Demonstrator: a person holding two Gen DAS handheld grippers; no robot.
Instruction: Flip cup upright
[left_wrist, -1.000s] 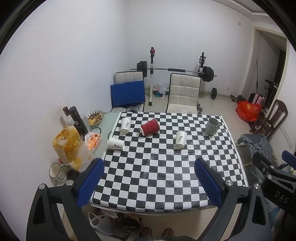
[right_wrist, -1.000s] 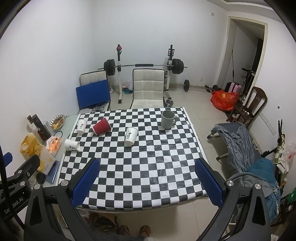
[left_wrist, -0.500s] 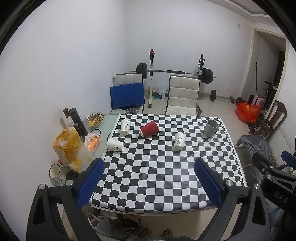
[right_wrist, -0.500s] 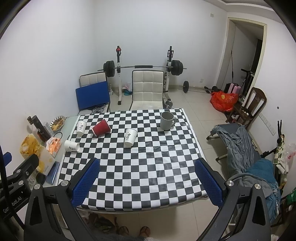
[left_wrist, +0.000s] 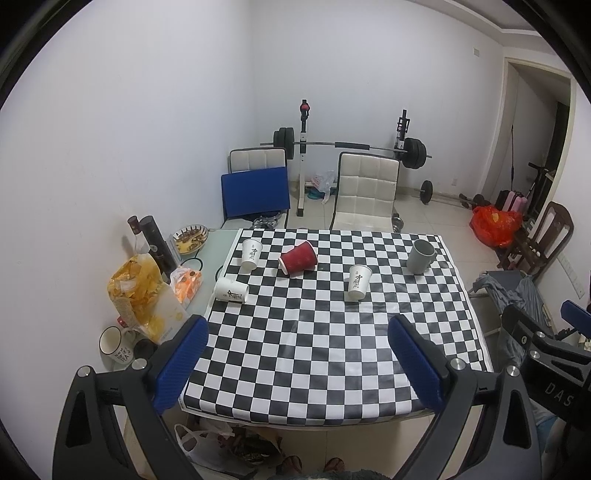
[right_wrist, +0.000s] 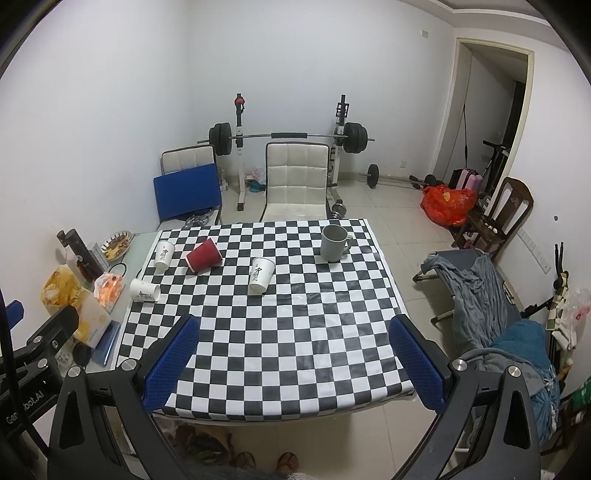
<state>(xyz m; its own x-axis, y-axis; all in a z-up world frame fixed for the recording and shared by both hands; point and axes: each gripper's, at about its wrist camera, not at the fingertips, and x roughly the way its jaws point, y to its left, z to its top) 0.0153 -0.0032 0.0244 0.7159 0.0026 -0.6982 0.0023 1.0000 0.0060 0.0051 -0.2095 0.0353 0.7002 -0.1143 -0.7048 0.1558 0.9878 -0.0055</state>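
Observation:
A red cup (left_wrist: 298, 257) (right_wrist: 204, 255) lies on its side on the checkered tablecloth (left_wrist: 332, 332) (right_wrist: 288, 332), far side left. A white paper cup (left_wrist: 231, 290) (right_wrist: 144, 290) also lies on its side near the left edge. Two white paper cups (left_wrist: 252, 253) (left_wrist: 358, 282) stand upright, also in the right wrist view (right_wrist: 164, 254) (right_wrist: 261, 275). A grey mug (left_wrist: 420, 255) (right_wrist: 334, 243) stands upright at the far right. My left gripper (left_wrist: 297, 363) and right gripper (right_wrist: 293, 363) are both open and empty, held high above the table's near edge.
Left of the cloth stand a snack bag (left_wrist: 140, 295), dark bottles (left_wrist: 157, 242), a dish (left_wrist: 190, 238) and a white mug (left_wrist: 114, 343). Chairs (left_wrist: 367, 190), a barbell rack (left_wrist: 349, 146) and a cot with clothes (right_wrist: 476, 291) surround the table.
Both grippers have drawn back and up a little from the table, so the cups look slightly smaller. Nothing on the table has moved.

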